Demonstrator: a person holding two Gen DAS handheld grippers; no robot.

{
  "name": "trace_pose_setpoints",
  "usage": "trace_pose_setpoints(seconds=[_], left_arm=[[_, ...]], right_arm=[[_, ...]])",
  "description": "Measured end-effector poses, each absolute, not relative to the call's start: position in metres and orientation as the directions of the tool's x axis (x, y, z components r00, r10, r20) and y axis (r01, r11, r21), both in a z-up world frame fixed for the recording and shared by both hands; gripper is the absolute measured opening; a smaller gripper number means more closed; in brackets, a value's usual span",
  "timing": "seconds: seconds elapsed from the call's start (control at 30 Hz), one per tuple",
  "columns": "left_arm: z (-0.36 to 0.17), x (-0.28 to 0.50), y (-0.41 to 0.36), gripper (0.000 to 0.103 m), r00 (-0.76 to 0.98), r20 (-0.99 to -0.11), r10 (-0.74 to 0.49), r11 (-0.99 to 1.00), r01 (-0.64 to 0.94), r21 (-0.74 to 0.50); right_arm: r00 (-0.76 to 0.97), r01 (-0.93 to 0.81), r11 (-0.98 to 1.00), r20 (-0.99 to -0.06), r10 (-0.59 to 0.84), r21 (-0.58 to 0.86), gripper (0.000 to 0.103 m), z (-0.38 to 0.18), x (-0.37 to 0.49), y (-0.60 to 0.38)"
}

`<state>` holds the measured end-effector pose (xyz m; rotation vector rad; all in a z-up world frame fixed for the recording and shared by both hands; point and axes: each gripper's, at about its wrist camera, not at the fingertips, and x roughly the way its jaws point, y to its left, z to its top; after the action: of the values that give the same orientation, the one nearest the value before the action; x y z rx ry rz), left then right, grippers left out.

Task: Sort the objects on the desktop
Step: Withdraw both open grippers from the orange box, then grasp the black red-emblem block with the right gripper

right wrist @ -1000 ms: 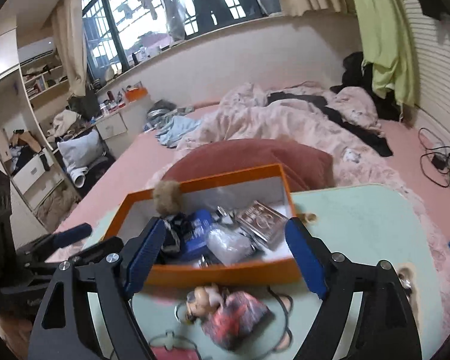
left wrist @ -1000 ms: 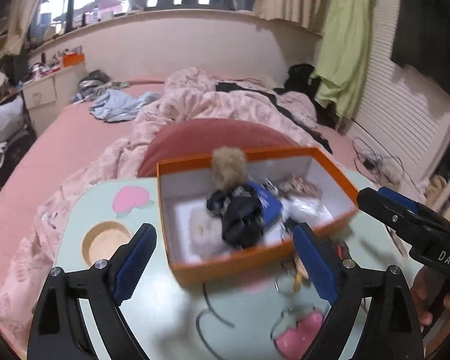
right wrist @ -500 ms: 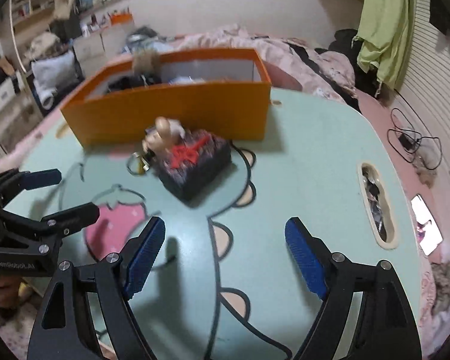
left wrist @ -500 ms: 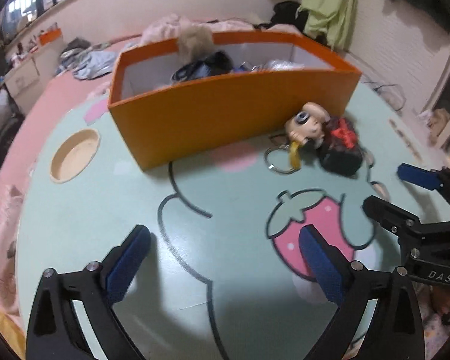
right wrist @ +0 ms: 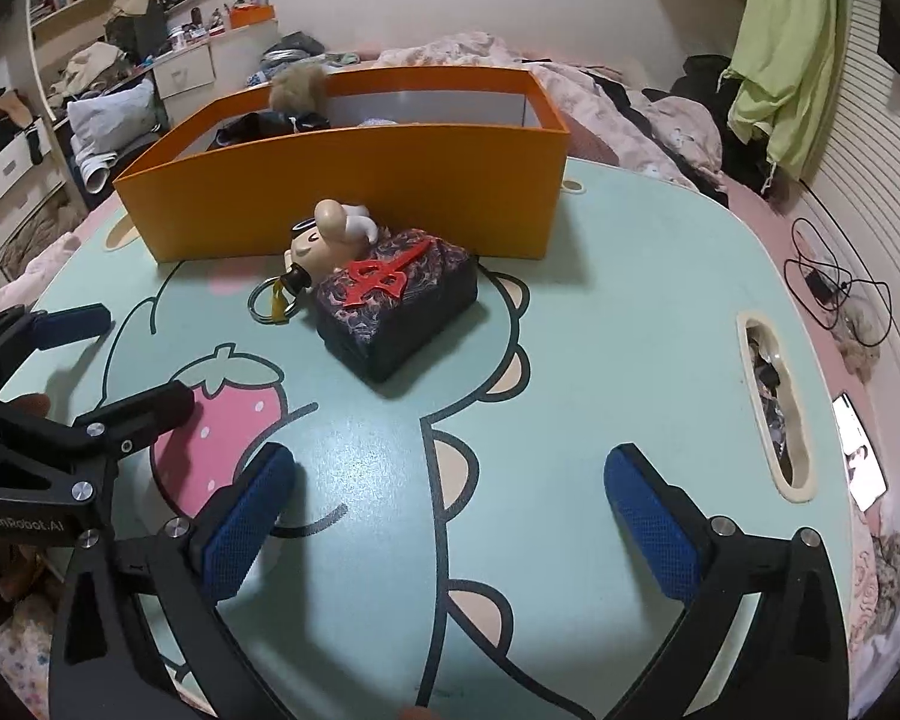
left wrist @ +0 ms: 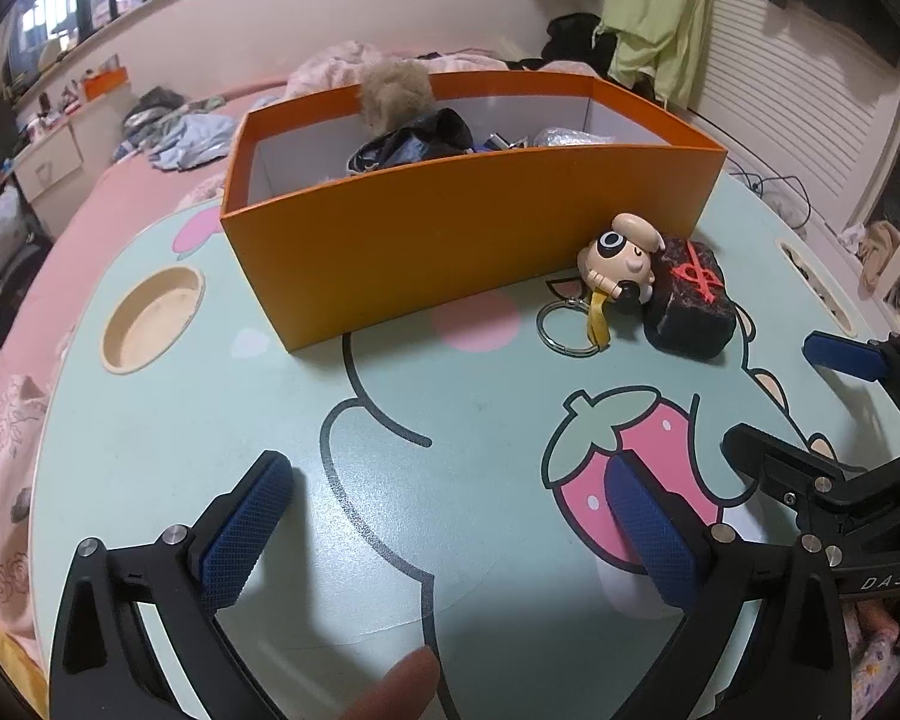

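- Keychain, a small big-headed figure with a metal ring, lies on the table against the front wall of the orange box; seen from the left wrist, a dark block with a red mark touches its right side.
- Left gripper hovers low over the table, fingers spread wide and holding nothing, well short of the keychain.
- Right gripper shows at the right edge, also open.
- Inside the box a fur ball and dark cloth poke above the rim.
- From the right wrist, the keychain and block sit together before the box.
- Right gripper has its fingers wide apart and empty above the table.
- Left gripper enters from the left, fingers apart.
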<state>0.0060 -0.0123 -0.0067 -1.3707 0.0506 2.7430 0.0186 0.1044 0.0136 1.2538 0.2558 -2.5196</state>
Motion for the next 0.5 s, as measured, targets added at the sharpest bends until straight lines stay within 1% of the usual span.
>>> trace_pose_setpoints(seconds=[0.5], left_arm=[[-0.0111,0.0065,-0.0116,0.103,-0.613,-0.788,0.053,-0.996,-0.085,-0.001]], right_arm=[[-0.567,0.406,-0.914,-0.791,-0.23,-0.025,0.103,0.0143,0.0181,0.0943]])
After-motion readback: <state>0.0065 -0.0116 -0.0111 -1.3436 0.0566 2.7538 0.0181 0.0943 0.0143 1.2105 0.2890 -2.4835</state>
